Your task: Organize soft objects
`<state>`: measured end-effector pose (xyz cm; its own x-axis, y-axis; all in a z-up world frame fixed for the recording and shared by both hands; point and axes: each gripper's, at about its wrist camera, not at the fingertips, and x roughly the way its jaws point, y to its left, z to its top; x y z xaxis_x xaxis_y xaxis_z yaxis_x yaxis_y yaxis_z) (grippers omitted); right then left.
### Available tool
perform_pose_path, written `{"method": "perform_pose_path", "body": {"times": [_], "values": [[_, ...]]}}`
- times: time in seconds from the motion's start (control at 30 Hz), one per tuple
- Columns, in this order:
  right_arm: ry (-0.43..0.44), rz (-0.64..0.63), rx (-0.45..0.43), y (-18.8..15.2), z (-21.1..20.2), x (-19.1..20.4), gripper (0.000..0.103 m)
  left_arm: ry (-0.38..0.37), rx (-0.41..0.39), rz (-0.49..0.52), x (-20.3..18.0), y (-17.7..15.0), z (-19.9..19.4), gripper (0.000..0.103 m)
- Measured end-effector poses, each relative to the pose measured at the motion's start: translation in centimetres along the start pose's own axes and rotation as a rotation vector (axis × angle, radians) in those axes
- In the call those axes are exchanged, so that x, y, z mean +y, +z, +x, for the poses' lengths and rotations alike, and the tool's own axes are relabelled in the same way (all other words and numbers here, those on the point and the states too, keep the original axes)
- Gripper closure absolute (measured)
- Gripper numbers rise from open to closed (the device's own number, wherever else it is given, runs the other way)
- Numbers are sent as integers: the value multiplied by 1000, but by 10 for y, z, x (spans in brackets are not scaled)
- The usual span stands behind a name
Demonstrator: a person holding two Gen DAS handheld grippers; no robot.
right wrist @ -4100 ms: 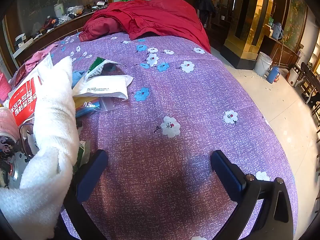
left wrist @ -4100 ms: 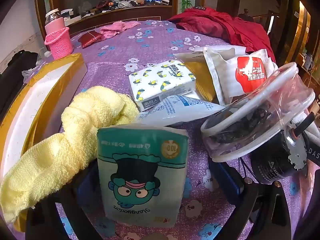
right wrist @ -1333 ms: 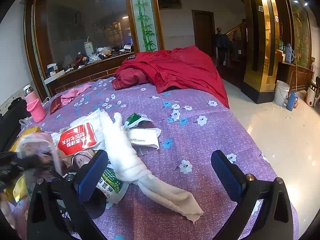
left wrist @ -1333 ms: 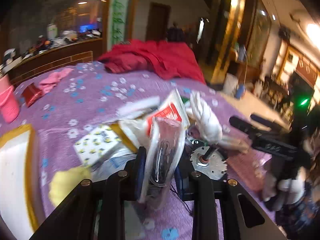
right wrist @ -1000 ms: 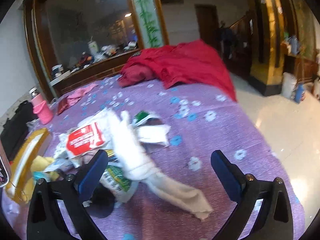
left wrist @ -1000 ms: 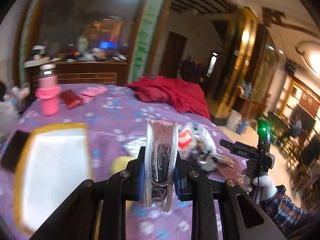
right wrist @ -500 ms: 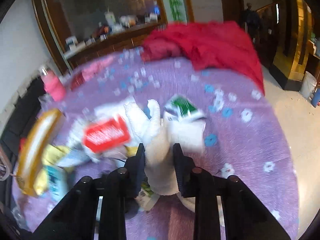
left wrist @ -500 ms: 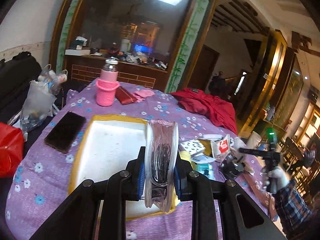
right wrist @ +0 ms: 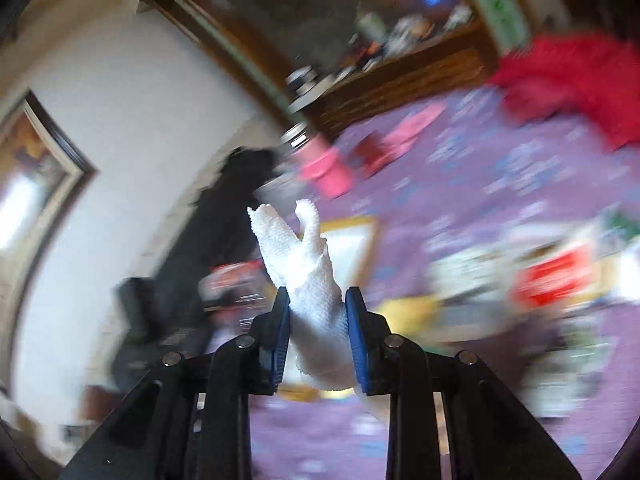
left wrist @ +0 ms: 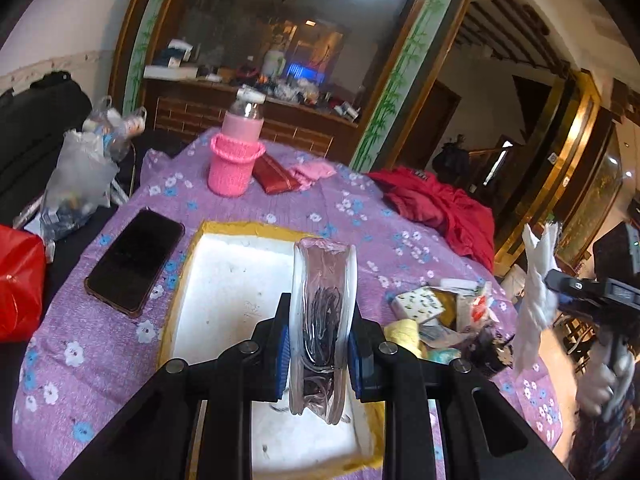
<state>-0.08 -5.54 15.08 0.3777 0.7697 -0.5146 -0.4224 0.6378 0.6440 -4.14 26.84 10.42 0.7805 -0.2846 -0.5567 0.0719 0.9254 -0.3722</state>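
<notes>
Carry step: left gripper point(left wrist: 316, 354) clamps clear pouch point(left wrist: 322, 332) over tray point(left wrist: 236, 300) at the table's left edge; right gripper point(right wrist: 318, 334) grips lifted white towel point(right wrist: 308, 272). Next: lower pouch, release.

R gripper point(right wrist: 318, 332) clamped on white towel point(right wrist: 308, 264), held up; bg blurred, purple cloth point(right wrist: 500, 184).
</notes>
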Motion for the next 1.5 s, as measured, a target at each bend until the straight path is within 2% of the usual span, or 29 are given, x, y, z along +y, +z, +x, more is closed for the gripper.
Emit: {"method": "perform_pose_path", "body": {"times": [0.17, 0.23, 0.37, 0.43, 0.53, 0.6, 0.63, 0.67, 0.83, 0.9, 0.93, 1.03, 1.13, 1.27, 1.33, 1.4, 1.5], "values": [[147, 135, 101, 23, 83, 10, 77, 51, 30, -18, 11, 19, 36, 80], [164, 199, 129, 29, 115, 2, 77, 66, 56, -37, 18, 24, 54, 80], [119, 312, 142, 39, 169, -22, 77, 123, 89, -60, 28, 29, 86, 79], [87, 346, 140, 46, 187, -35, 77, 126, 92, -93, 33, 31, 93, 79], [51, 360, 147, 49, 198, -46, 71, 103, 96, -138, 39, 30, 92, 67], [-18, 355, 153, 50, 204, -54, 67, 100, 79, -129, 37, 29, 83, 55], [-38, 344, 151, 51, 205, -55, 60, 108, 70, -118, 35, 29, 77, 53], [-55, 326, 146, 52, 206, -56, 60, 113, 63, -112, 34, 29, 74, 52], [-89, 210, 96, 51, 172, -43, 55, 120, 6, -98, 24, 31, 41, 43], [-112, 123, 58, 45, 141, -32, 55, 107, -10, -84, 14, 30, 30, 39], [-127, 84, 35, 41, 128, -27, 51, 94, -16, -72, 7, 28, 25, 38], [-212, -41, -70, 21, 74, -20, 30, 47, -31, 2, -25, 17, 11, 29], [-346, -127, -176, -4, 21, -30, 28, 22, -5, 118, -65, 0, 14, 27], [-443, -117, -273, -17, -23, -61, 28, -3, 82, 300, -122, -30, 42, 27], [-474, -70, -312, -20, -43, -85, 28, 20, 116, 358, -141, -40, 58, 27], [-484, -16, -346, -23, -60, -110, 28, 54, 144, 380, -152, -44, 75, 27], [-492, 16, -372, -30, -73, -136, 28, 102, 181, 360, -154, -41, 99, 27]]}}
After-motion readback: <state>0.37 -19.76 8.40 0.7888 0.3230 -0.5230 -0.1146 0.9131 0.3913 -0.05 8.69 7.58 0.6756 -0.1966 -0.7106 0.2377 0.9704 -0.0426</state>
